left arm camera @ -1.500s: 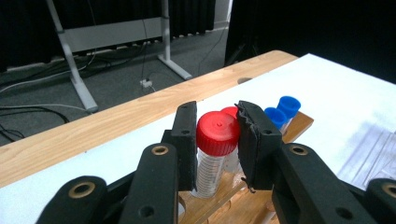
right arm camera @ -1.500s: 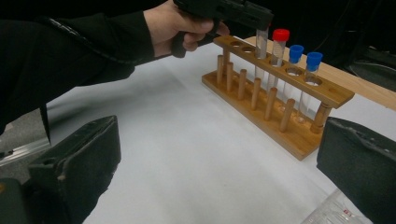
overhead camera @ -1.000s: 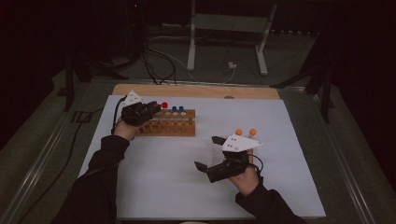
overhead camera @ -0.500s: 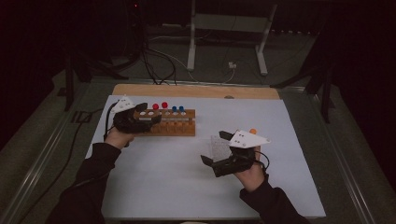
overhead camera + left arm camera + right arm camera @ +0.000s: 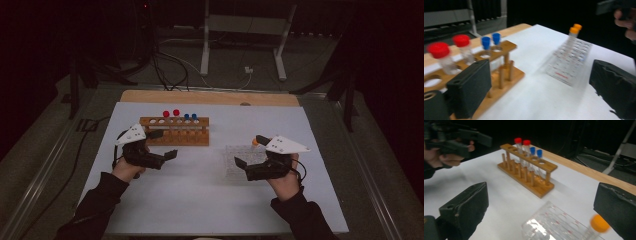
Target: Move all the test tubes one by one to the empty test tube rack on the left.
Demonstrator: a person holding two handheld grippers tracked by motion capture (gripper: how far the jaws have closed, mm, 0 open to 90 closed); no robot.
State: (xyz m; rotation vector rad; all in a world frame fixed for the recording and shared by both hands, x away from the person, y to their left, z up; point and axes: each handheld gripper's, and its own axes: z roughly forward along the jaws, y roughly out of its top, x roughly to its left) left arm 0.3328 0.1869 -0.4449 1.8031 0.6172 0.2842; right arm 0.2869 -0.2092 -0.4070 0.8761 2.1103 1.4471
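Note:
A wooden tube rack [image 5: 175, 135] stands at the back left of the white mat and holds two red-capped tubes [image 5: 171, 113] and two blue-capped tubes [image 5: 190, 116]. My left gripper [image 5: 164, 144] hovers just in front of the rack's left end. Its jaws have just been opening and nothing is between them. In the left gripper view the left gripper [image 5: 541, 92] is wide open, with the red caps [image 5: 439, 50] at the left. A clear plastic rack [image 5: 235, 160] with orange-capped tubes [image 5: 255, 142] lies under my right gripper [image 5: 251, 151], which is open and holds nothing [image 5: 541, 212].
A wooden strip [image 5: 210, 97] runs along the mat's far edge. Cables and a metal stand [image 5: 205, 45] lie on the floor beyond the table. In the right gripper view the wooden rack [image 5: 529, 175] is ahead, with the other hand and its gripper [image 5: 456, 140] at the upper left.
The left gripper let go of a red-capped tube in the wooden rack, opened, and drew back toward the front left. The right gripper shifted slightly right over the clear rack.

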